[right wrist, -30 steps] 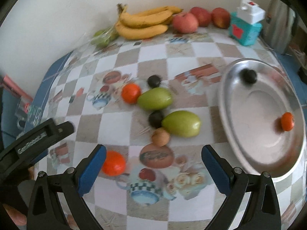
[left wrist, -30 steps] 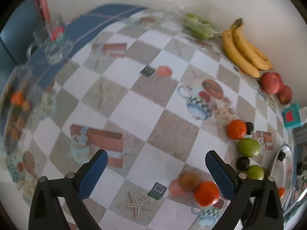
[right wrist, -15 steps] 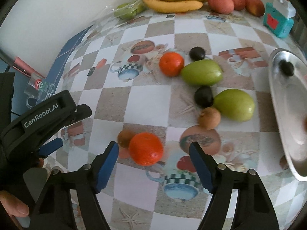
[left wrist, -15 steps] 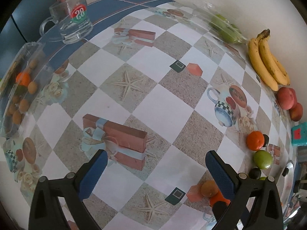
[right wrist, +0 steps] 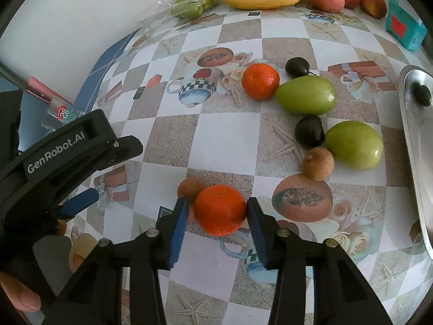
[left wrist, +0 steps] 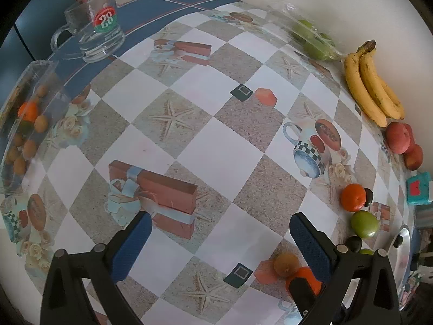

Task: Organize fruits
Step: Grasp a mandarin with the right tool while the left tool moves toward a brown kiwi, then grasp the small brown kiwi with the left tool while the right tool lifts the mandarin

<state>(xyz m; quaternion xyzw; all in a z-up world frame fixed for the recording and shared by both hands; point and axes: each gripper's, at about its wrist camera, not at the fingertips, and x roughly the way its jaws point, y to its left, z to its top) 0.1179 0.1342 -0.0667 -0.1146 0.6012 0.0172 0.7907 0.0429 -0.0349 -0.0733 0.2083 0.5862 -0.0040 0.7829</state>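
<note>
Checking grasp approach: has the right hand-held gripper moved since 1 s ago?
Yes. The right hand-held gripper moved forward and left, away from the silver tray, and closed around the orange.

The metal tray (right wrist: 414,146) is cut off by the right edge, so only its left rim and part of its floor show. In the left wrist view, the orange (left wrist: 307,276) is mostly hidden behind a gripper finger. The fruits in the clear box (left wrist: 24,124) at far left are blurred.

Orange mandarin (right wrist: 219,210) (checkered tablecloth (right wrist: 227,132))
</note>
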